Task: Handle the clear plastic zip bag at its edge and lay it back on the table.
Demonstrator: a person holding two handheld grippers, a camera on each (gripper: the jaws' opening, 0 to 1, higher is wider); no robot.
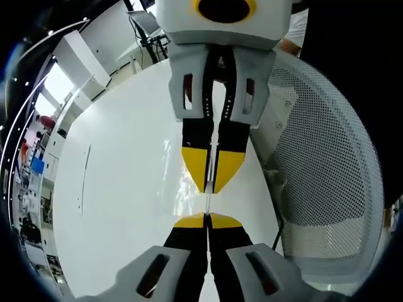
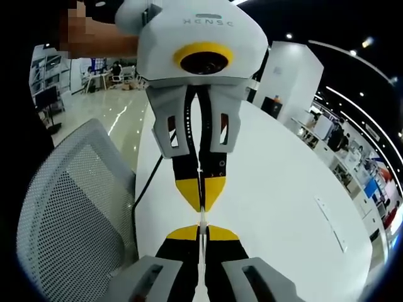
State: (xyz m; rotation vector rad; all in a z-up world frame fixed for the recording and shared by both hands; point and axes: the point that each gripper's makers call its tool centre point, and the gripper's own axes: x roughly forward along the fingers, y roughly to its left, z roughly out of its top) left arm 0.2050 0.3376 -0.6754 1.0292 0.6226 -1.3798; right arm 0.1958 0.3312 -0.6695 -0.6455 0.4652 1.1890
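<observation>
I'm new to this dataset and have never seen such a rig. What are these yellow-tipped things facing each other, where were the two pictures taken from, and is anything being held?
These are two handheld grippers, each carried by a person, each with its own camera looking along its jaws. In the left gripper view, the left gripper rises from the bottom and the right gripper faces it from above. The right gripper view shows the reverse: the right gripper below, the left gripper above. Both sets of yellow-tipped jaws look closed on the clear plastic zip bag, a thin, see-through strip stretched between them. Below lies a white table; beside it stands a grey mesh chair.
</observation>
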